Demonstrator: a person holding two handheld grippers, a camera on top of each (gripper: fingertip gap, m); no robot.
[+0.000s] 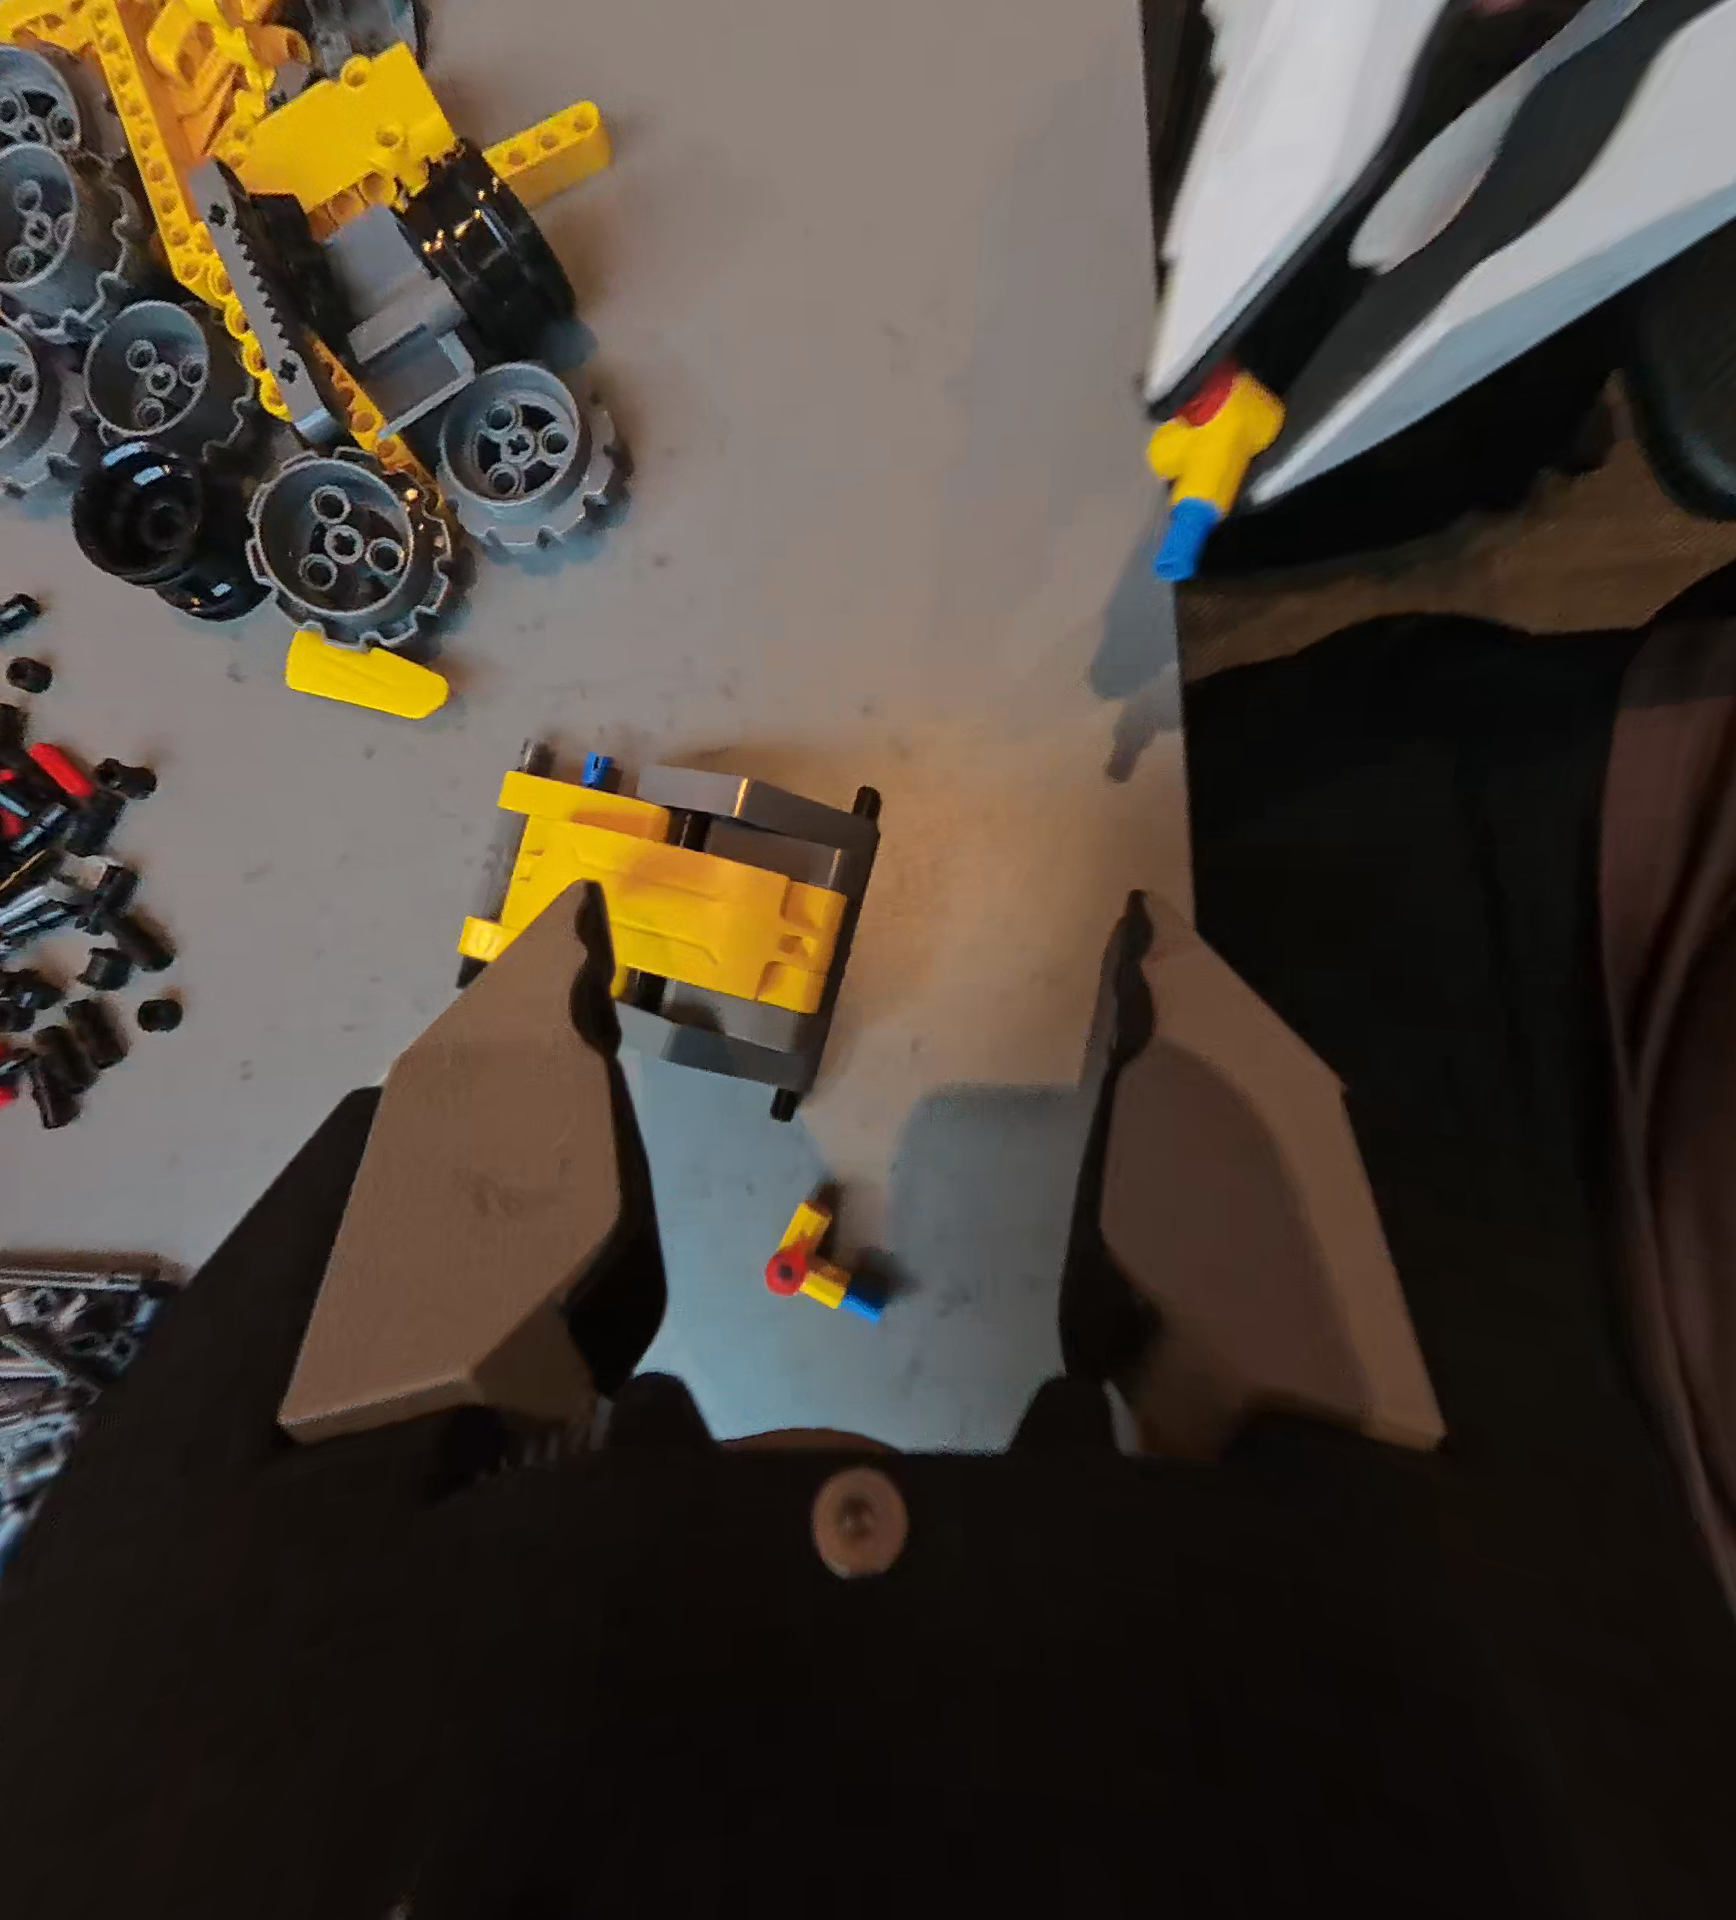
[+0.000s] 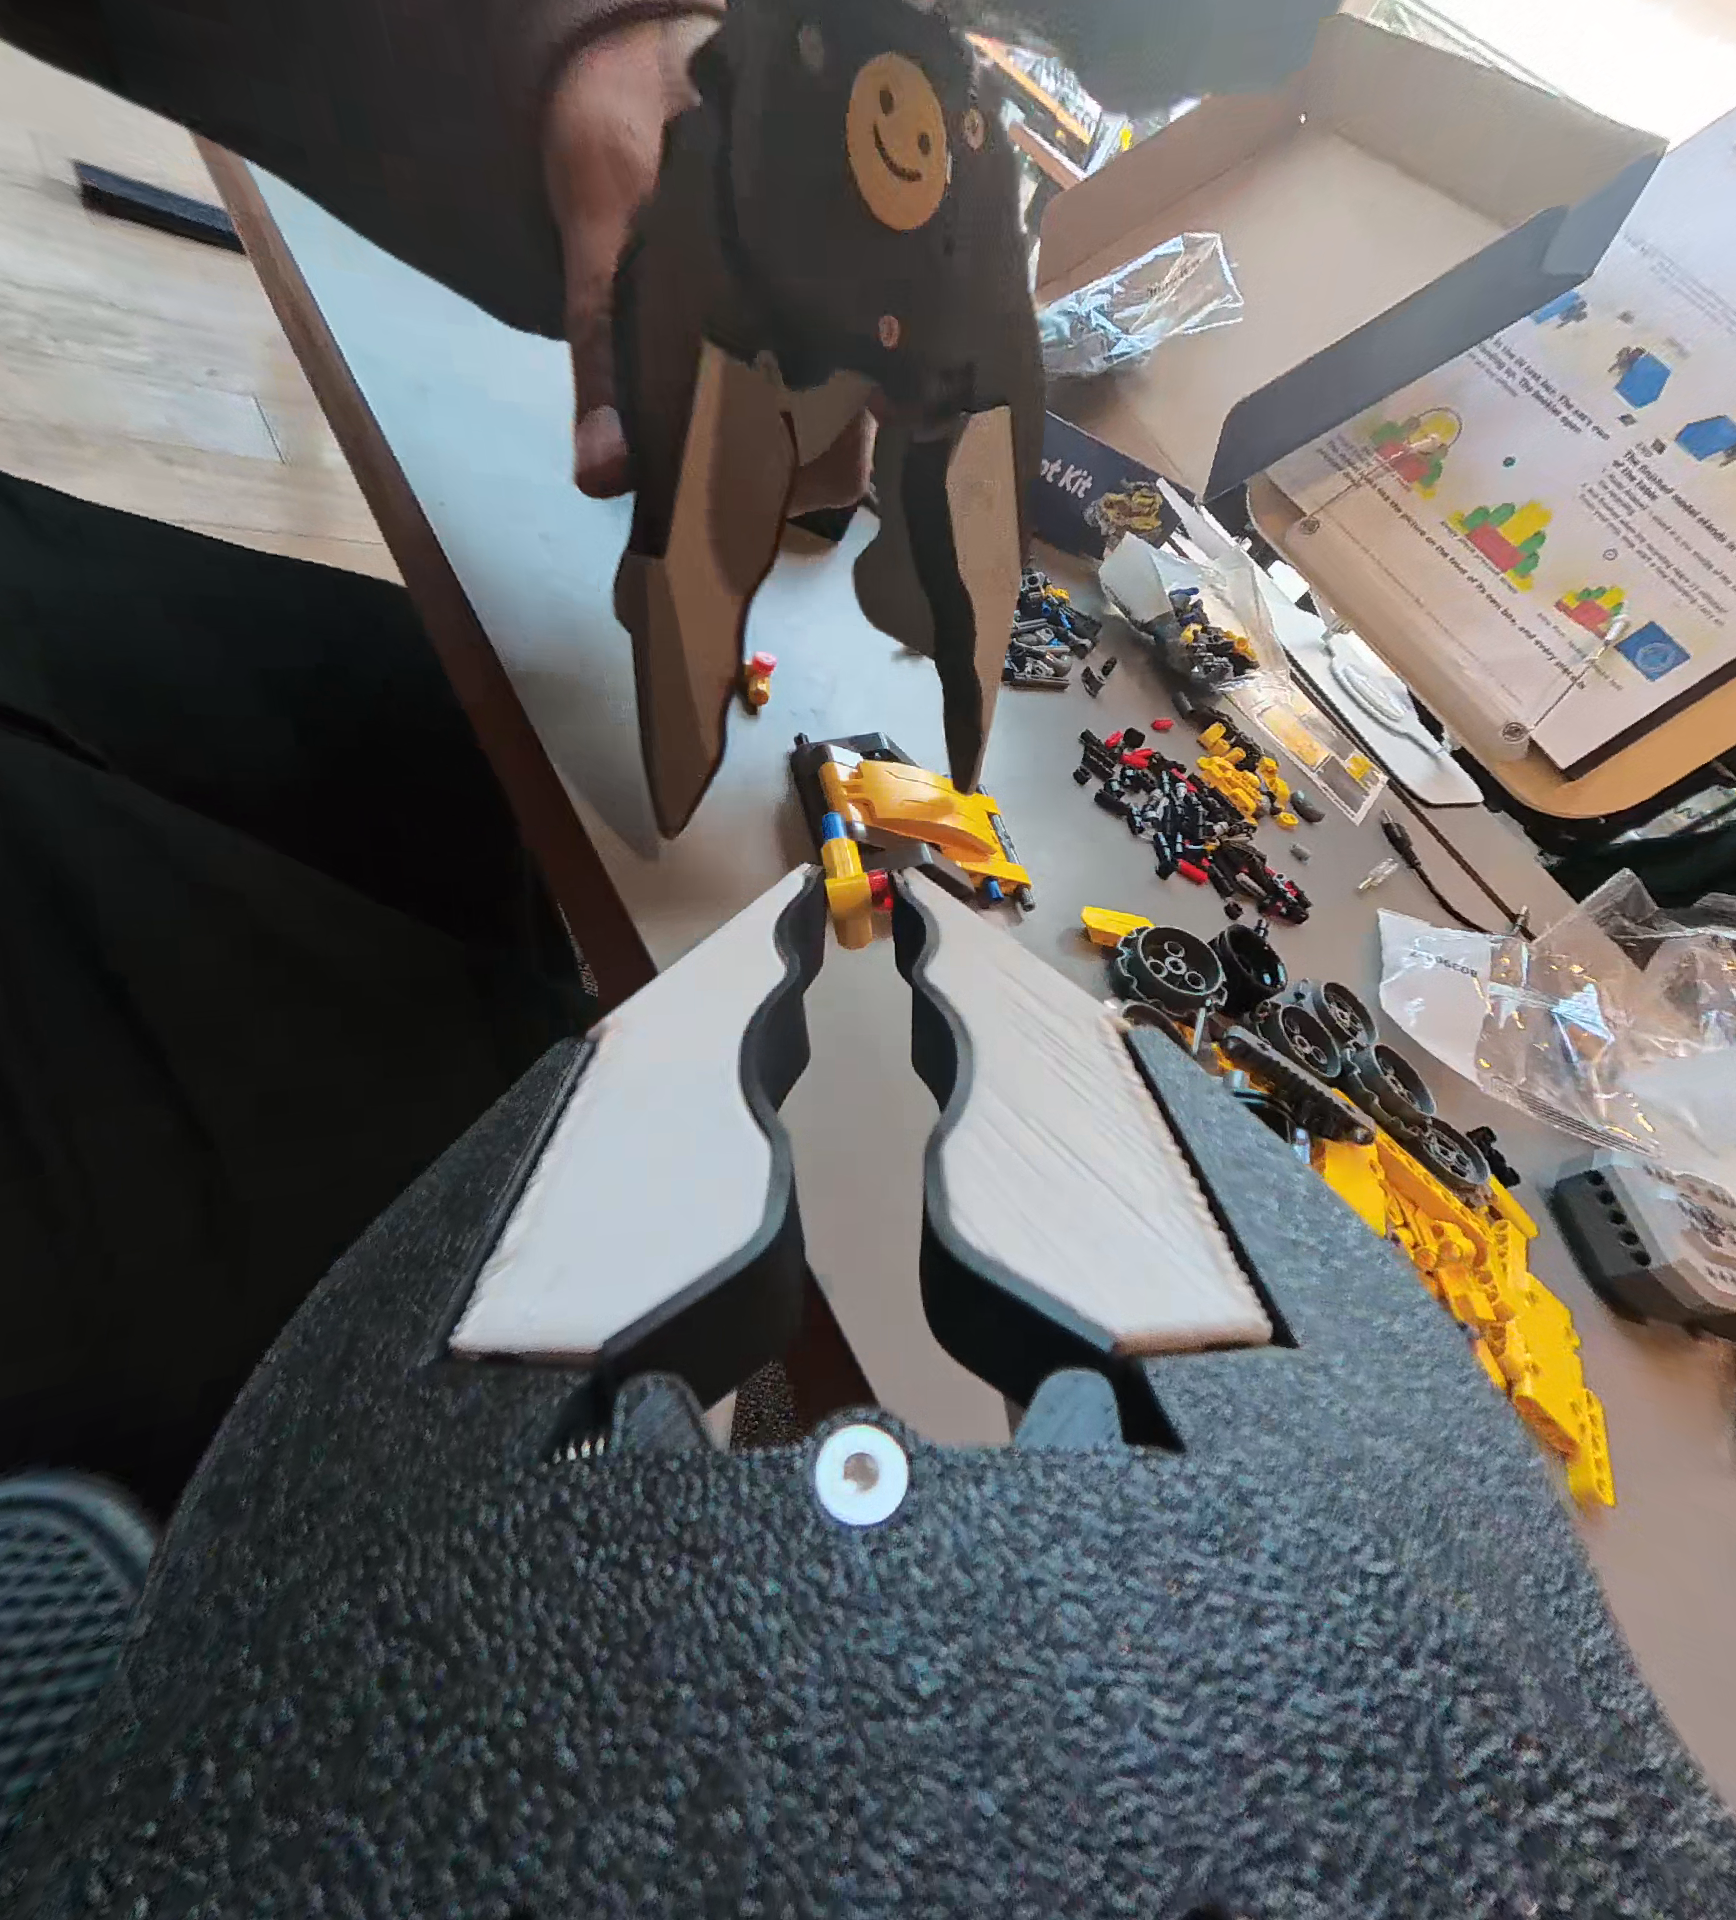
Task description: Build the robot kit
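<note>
Your left tongs (image 1: 859, 914) hang spread wide over the grey desk (image 1: 843, 364), grasping nothing; one tip overlaps the yellow-and-grey block assembly (image 1: 677, 914) in the left wrist view, and whether it touches is unclear. The desk's dark edge (image 1: 1181, 727) runs just right of the other tip, so there is little room on that side. Open desk lies far of the assembly, up to the pile of grey toothed wheels (image 1: 324, 499) and yellow beams at far left.

Your right tongs (image 2: 859, 904) are clenched on a small yellow connector (image 2: 848, 883) with a red peg and a blue peg. It is hard, glossy plastic, its long axis running along the fingers and pointing away from you. It sits beside the assembly's near end. A similar small connector (image 1: 817, 1262) lies loose on the desk between the left tongs' fingers.

Black and red pins (image 1: 2, 883) are scattered at left. Crinkled clear bags (image 2: 1622, 1018) lie at right.
</note>
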